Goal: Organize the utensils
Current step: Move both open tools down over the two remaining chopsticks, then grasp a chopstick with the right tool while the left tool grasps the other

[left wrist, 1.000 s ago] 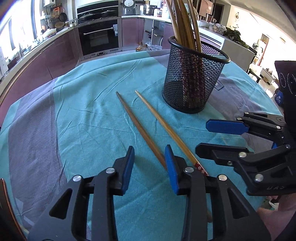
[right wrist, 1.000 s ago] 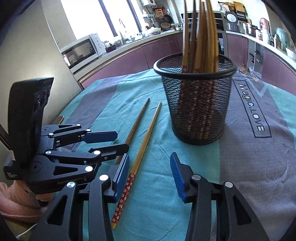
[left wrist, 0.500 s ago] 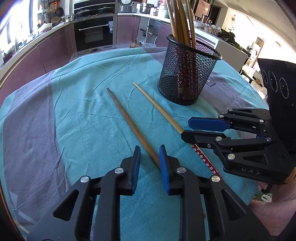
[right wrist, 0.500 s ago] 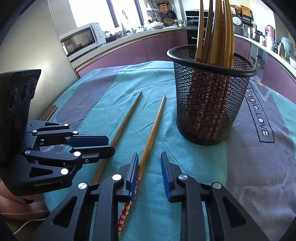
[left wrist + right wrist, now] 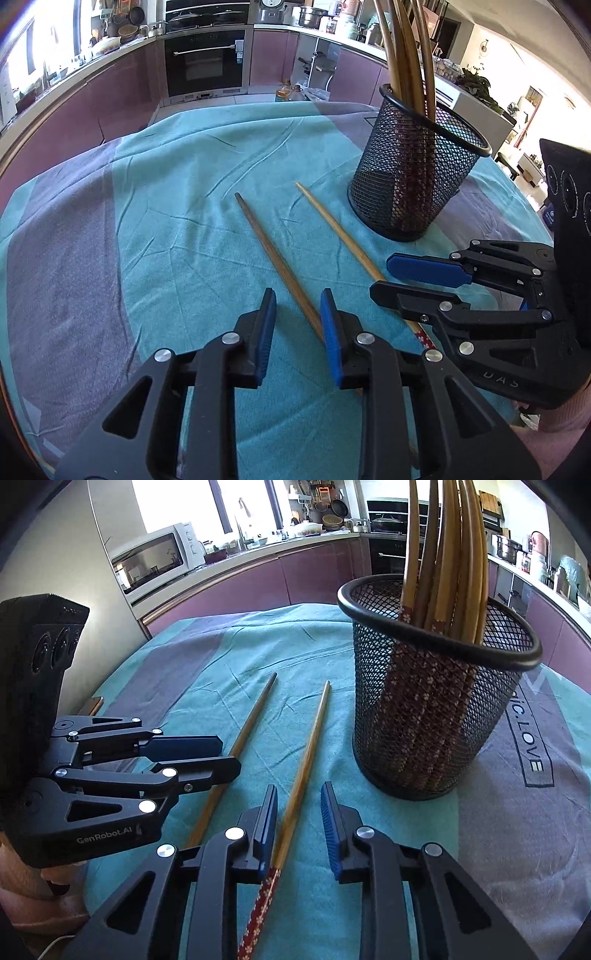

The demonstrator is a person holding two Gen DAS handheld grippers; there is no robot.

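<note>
Two loose chopsticks lie side by side on the teal cloth. The dark brown chopstick (image 5: pixel 273 254) (image 5: pixel 243 734) runs in between the jaws of my left gripper (image 5: pixel 298 299) (image 5: pixel 231 755), close to the right pad, with a gap on its left. The lighter chopstick (image 5: pixel 310 738) (image 5: pixel 340 229), red-patterned at its near end, lies between the jaws of my right gripper (image 5: pixel 299 790) (image 5: pixel 380 277). Those jaws are closing, and a gap still shows beside the stick. A black mesh cup (image 5: pixel 406 184) (image 5: pixel 424 738) stands upright just beyond, holding several chopsticks (image 5: pixel 443 554).
A teal and grey tablecloth (image 5: pixel 166 221) covers the round table, printed with lettering (image 5: pixel 532 746) at the right. Kitchen cabinets, an oven (image 5: pixel 205 62) and a microwave (image 5: pixel 151 561) stand beyond the table. A hand (image 5: pixel 554 424) shows under the right gripper.
Both grippers' jaws have narrowed around their chopsticks. Each gripper has crept forward along the table, and the mesh cup looks closer in the right wrist view.
</note>
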